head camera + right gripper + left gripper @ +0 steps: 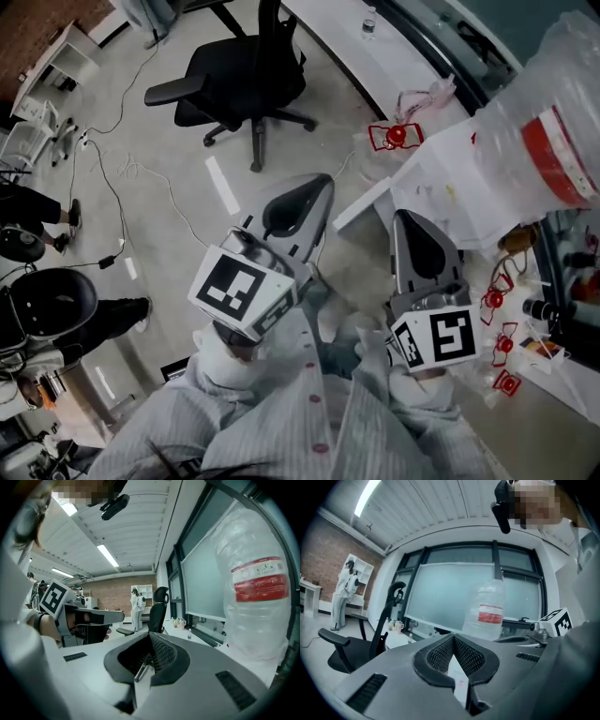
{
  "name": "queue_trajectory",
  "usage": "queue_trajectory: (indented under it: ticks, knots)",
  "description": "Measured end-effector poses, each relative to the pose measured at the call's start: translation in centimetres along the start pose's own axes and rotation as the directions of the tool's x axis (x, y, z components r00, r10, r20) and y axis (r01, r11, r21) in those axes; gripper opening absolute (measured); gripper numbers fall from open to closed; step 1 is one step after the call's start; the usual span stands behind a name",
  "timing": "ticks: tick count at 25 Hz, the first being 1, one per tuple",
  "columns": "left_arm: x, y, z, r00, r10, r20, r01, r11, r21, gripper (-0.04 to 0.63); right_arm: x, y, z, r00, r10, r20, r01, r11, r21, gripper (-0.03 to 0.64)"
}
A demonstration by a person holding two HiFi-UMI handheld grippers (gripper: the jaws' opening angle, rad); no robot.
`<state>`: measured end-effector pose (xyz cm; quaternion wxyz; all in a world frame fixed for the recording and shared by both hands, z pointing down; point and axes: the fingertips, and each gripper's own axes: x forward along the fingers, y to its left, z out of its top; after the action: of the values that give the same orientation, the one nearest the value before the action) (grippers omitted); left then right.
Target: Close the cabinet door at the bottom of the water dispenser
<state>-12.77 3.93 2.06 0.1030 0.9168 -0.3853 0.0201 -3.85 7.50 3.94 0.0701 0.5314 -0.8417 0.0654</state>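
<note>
a: left jaws?
b: left gripper (453, 637): mesh pads meet at the tips, closed, nothing clamped.
a: right?
b: right gripper (150, 634): same, jaws fully together, empty.
a: hand pose?
b: both are held close in front of the chest, side by side but not touching. they point out from the body, close to level with the noses dipped a bit. the left nose angles slightly toward the right one. the marker cube (242, 291) on the left gripper and the marker cube (436, 339) on the right both sit at the near end. the hands are mostly hidden under the cubes. the left hand (47, 620) shows only in the right gripper view, wrapped round the left gripper's handle. pale striped sleeves (281, 422) come in from the near edge.
a: where's the task thing?
b: the water dispenser (441, 192) is to the right and just far of the right gripper: a white body with a big clear jug (553, 112) with a red label on top. the cabinet door at its bottom can't be made out in any view.
a: anything else?
b: black office chair (248, 70) far-left on the floor, cables (122, 178) further left, and a person (342, 595) standing far off by a white shelf.
</note>
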Motion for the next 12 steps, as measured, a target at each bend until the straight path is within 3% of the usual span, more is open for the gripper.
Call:
queue_trajectory:
  ticks: [6,12]
  knots:
    - [3.5,1.9,-0.9,0.994,-0.101,-0.039,0.100,0.995,-0.014,0.011,2.5,-2.5,-1.2,0.993,-0.111,-0.032,0.113,0.992,0.060,0.012]
    - [8.0,2.1,-3.4,0.981,-0.172,-0.086,0.168,0.984,-0.050,0.011,4.0,-5.4,-3.8,0.983,-0.154,-0.096,0.162,0.984,0.077,0.012]
